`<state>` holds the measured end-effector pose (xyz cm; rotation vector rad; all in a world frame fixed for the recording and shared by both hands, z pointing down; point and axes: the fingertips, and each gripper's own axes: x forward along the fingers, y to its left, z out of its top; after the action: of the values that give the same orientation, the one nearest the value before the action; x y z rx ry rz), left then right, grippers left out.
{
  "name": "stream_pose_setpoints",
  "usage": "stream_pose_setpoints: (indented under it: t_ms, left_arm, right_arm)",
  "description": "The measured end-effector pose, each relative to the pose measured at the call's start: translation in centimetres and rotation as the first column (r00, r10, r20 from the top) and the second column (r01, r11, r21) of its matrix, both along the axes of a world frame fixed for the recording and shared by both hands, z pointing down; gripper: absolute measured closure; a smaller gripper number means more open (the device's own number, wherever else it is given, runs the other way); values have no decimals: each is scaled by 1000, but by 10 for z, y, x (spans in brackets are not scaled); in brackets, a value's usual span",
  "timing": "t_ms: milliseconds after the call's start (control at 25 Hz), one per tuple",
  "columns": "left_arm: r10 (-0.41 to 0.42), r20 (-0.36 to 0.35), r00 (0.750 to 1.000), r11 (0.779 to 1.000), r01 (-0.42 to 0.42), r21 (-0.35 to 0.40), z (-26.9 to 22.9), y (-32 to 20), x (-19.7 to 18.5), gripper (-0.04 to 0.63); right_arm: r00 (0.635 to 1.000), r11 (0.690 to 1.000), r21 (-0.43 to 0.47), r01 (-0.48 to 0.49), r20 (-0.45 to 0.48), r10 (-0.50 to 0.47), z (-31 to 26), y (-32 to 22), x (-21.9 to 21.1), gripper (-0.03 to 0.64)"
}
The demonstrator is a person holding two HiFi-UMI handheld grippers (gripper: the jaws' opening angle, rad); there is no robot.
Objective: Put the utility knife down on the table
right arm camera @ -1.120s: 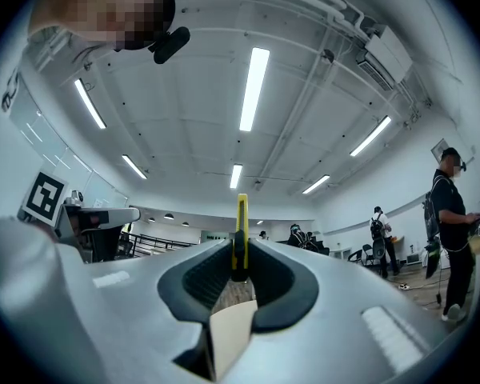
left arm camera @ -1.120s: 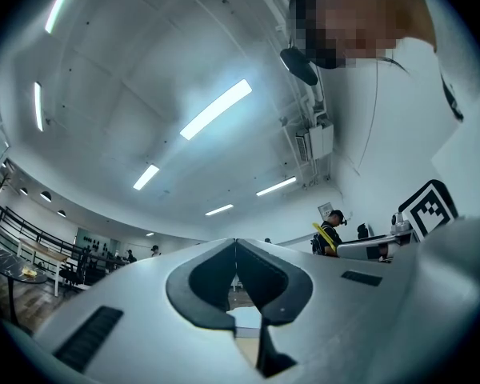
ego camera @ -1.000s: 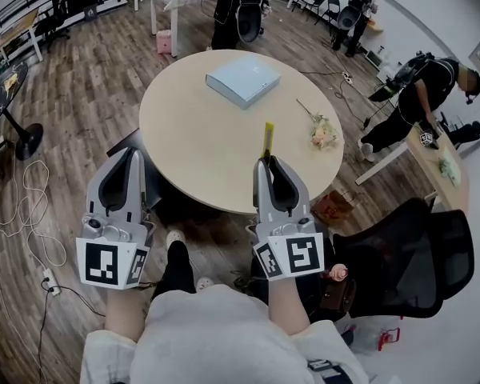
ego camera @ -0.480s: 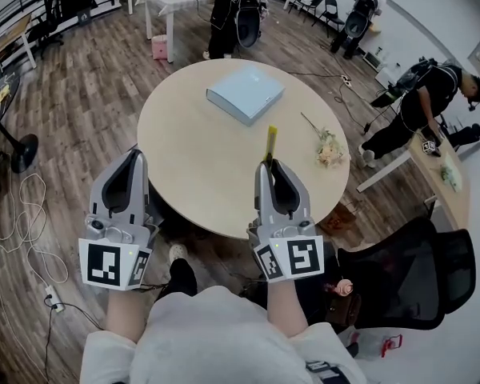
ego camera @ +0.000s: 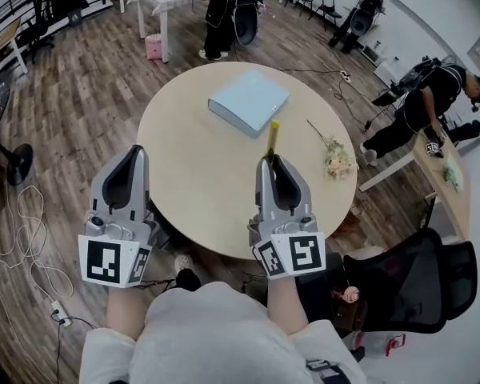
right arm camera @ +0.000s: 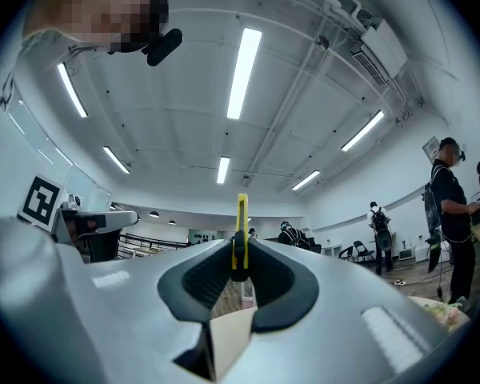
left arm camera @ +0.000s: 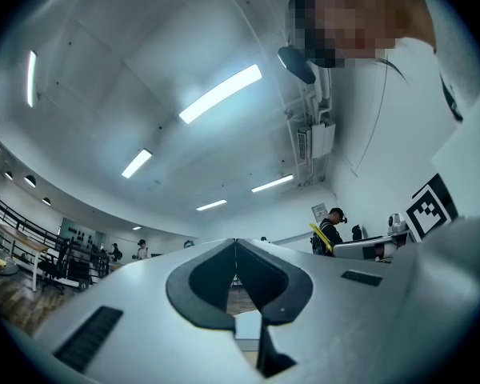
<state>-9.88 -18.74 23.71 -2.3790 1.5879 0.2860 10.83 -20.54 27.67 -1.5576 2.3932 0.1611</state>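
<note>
A person is holding two grippers over the near edge of a round table (ego camera: 200, 158). The right gripper (ego camera: 270, 161) is clamping a yellow utility knife (ego camera: 272, 138) by its lower end. The knife is standing upright past the jaw tips, apparently in the air above the tabletop and not resting on it. The left gripper (ego camera: 136, 152) is hovering alongside, its jaws pressed together on nothing. (A pale blue box (ego camera: 248, 100) and a flower sprig (ego camera: 336, 160) are lying farther out on the table.) The knife is looking light, stiff and narrow. Its smooth casing could twist or slip, so a hold across the flat sides nearer the middle would probably be steadier.
</note>
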Motion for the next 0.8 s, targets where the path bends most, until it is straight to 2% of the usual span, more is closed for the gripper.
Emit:
stream_pose_setpoints:
  t_ms: [480, 800]
  left_arm:
    - [53, -3, 999, 999, -53, -2, 2, -75, -26, 586]
    - [86, -11, 996, 996, -86, -33, 14, -120, -38, 586]
  right_arm:
    - [999, 999, -20, -46, 7, 46, 3, -66, -25, 546]
    - [998, 990, -128, -59, 22, 62, 32, -113, -39, 546]
